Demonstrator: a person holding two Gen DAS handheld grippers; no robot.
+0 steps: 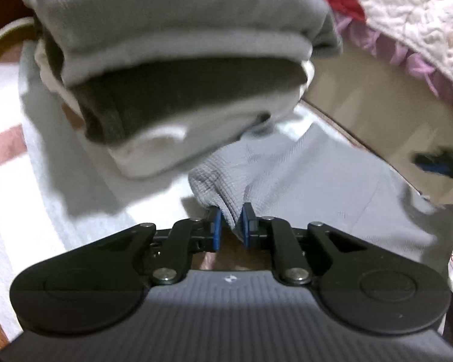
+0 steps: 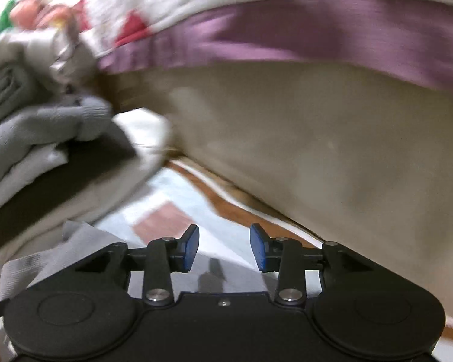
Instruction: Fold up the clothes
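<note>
Grey ribbed cloth garment spread flat on the pale bench surface, one folded edge bunched up between the blue pads of the left hand-held gripper. Pads a little apart, cloth between them; cannot tell whether still pinched or already let go. Behind it, a stack of folded grey, dark and white clothes, close to the garment's far edge. Right hand-held gripper released, jaws standing wide with nothing between, over a pink square in the bench pattern. Same stack at its left. Quilted white bedcover with purple frill beyond, blurred.
</note>
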